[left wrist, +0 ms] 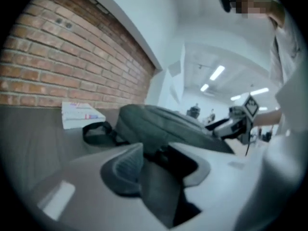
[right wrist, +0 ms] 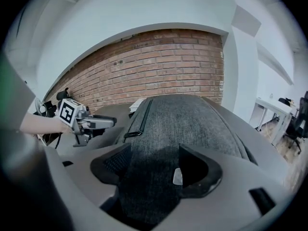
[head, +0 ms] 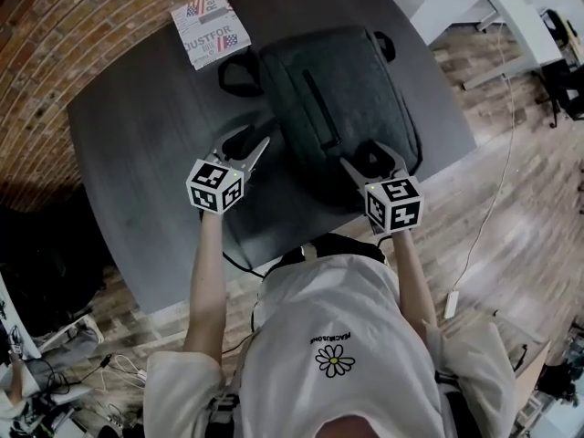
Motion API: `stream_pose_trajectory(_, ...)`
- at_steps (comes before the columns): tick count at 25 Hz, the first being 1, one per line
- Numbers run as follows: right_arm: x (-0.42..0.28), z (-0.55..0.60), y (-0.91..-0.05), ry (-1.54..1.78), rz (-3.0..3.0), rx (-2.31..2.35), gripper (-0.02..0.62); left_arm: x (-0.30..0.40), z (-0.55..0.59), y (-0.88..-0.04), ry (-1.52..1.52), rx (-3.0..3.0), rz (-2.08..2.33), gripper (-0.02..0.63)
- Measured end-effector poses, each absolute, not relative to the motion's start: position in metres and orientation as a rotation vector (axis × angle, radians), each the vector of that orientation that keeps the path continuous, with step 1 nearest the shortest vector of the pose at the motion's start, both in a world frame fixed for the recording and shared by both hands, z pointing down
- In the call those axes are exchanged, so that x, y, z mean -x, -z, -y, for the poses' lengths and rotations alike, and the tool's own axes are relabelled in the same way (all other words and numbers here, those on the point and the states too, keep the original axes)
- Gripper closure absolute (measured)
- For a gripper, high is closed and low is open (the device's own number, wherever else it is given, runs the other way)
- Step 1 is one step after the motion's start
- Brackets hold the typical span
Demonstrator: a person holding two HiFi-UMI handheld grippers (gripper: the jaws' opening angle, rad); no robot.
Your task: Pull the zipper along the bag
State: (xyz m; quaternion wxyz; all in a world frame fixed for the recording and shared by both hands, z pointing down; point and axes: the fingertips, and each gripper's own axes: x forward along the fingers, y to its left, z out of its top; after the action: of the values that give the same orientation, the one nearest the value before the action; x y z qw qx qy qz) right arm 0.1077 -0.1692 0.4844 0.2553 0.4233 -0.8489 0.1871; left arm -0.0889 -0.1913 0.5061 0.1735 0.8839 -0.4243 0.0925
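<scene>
Dark table [head: 137,135], bag [head: 338,99] between right fingers [right wrist: 201,173]

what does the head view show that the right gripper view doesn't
Only the head view: the person's white shirt, the wooden floor, a black strap loop, and the right claw seen from above at the near end of the bag.
Only the right gripper view: bag fabric filling the gap between that claw's parted jaws, with a small pale tab by one jaw.
Both: the bag with its zipper line, the left claw beside it, the booklet, the grey table and the brick wall.
</scene>
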Motion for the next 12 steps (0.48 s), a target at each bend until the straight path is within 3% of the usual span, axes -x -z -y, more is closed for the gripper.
stream_pose_trajectory(7, -0.108, 0.171, -0.484, -0.509, 2.305, -1.144, 0.284, 0.060, 0.216, -0.549, -0.688, -2.673, 0.998, 0.443)
stream_pose_trajectory(12, -0.106, 0.171, -0.485, -0.535, 2.315, -1.113, 0.284, 0.052, 0.222, -0.553, -0.748, -2.720, 0.859, 0.437)
